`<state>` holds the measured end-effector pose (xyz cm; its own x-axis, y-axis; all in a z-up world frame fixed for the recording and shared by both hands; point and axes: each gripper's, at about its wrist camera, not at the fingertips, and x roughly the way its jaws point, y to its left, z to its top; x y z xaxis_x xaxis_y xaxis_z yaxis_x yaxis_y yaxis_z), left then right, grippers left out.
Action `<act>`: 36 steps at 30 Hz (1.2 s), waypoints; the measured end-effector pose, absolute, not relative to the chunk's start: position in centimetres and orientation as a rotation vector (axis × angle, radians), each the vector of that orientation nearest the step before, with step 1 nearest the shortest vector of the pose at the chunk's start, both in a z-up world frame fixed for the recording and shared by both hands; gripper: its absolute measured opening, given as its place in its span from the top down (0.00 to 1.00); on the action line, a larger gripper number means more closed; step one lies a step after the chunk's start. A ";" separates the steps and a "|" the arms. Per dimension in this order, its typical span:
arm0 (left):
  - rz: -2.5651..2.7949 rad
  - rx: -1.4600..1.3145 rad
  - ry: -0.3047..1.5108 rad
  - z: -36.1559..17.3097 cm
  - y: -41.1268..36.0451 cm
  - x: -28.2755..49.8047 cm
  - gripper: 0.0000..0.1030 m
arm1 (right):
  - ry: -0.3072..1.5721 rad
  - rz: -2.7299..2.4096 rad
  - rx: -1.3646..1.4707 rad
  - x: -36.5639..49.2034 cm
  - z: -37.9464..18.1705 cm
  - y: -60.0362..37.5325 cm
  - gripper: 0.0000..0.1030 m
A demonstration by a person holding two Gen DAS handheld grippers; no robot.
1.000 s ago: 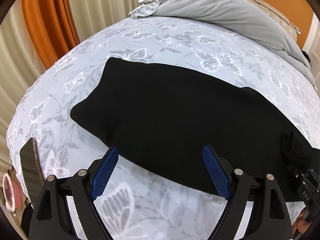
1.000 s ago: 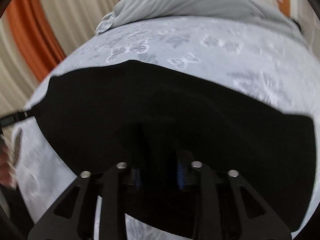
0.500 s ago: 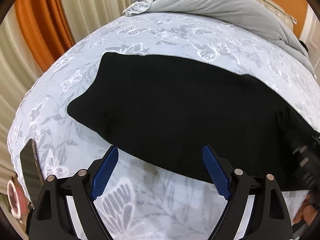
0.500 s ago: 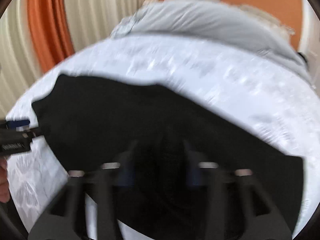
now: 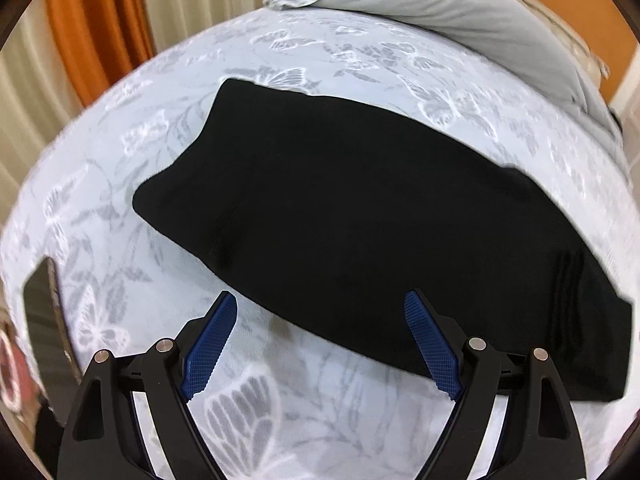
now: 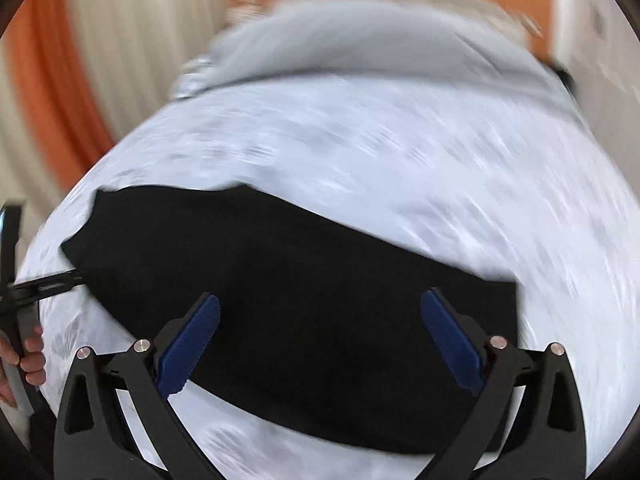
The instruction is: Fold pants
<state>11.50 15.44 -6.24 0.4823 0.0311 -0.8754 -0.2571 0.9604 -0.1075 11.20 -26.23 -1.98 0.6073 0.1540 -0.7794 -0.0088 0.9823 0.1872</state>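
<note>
Pants (image 5: 360,224) lie folded on bed (image 5: 320,412); left tool (image 5: 320,344) gapes empty; right tool (image 6: 320,340) opening, empty.

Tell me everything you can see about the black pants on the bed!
The black pants look like soft, plain cloth, folded into one long flat band. They lie across the butterfly bedspread, nearer the foot than the grey duvet. Layered edges show at one end. Nothing grips them: both sets of tongs are clear of the cloth.

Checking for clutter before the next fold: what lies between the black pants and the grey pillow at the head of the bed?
Only bare butterfly-print sheet between pants and pillow, seen in the left wrist view.
</note>
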 end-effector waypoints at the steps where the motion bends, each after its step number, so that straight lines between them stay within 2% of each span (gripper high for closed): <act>1: 0.176 -0.301 1.058 -6.3 16.6 11.7 0.19 | 0.951 0.059 0.264 11.2 -2.6 -29.3 0.05; 7: 0.280 -0.543 1.039 -6.9 21.8 11.7 0.19 | 1.041 0.047 0.707 9.3 -7.4 -39.4 0.05; 12: 0.289 -0.559 1.026 -7.3 23.0 12.6 0.18 | 1.115 0.116 0.747 8.8 -10.5 -38.7 0.05; 15: 0.272 -0.742 1.050 -9.4 25.4 13.6 0.18 | 1.094 0.155 0.656 8.7 -10.4 -36.4 0.04; 16: 0.276 -0.801 1.040 -10.1 26.3 13.9 0.16 | 1.085 0.166 0.622 8.8 -10.3 -35.6 0.10; 17: 0.275 -0.822 1.007 -10.1 26.7 14.0 0.15 | 1.074 0.166 0.578 8.9 -10.1 -34.8 0.22; 19: 0.273 -0.811 0.966 -9.7 26.9 14.5 0.14 | 1.063 0.131 0.503 9.0 -10.0 -34.0 0.36; 20: 0.261 -0.808 0.960 -9.8 26.9 14.8 0.11 | 1.051 0.132 0.500 9.2 -10.1 -34.0 0.48; 21: 0.251 -0.815 0.947 -10.0 27.0 15.0 0.11 | 1.042 0.136 0.512 9.2 -10.0 -34.1 0.53; 23: 0.243 -0.839 0.899 -10.2 27.2 15.0 0.12 | 1.019 0.151 0.555 9.3 -9.6 -34.6 0.69; 24: 0.216 -0.859 0.881 -10.1 27.4 15.1 0.15 | 1.009 0.161 0.573 9.1 -9.2 -35.0 0.71; 25: 0.204 -0.877 0.873 -10.0 27.7 15.0 0.38 | 0.998 0.168 0.582 9.0 -8.8 -35.1 0.74; 26: 0.193 -0.899 0.875 -10.0 28.0 15.1 0.78 | 0.979 0.178 0.583 8.3 -8.2 -35.5 0.76; 27: 0.127 -0.968 0.878 -10.4 28.6 15.2 0.84 | 0.965 0.185 0.583 8.1 -7.6 -35.7 0.76; 31: 0.047 -1.032 0.855 -9.1 29.3 14.8 0.85 | 0.918 0.182 0.603 6.8 -5.8 -37.7 0.82; 36: -0.035 -0.951 0.891 -6.8 27.5 13.5 0.85 | 0.905 0.140 0.646 3.7 -5.3 -41.4 0.83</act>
<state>13.53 27.47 -6.82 0.6557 -0.3927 -0.6448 -0.3408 0.6081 -0.7170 3.68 -41.43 -5.30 0.6230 0.3751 -0.6864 0.1504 0.8037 0.5757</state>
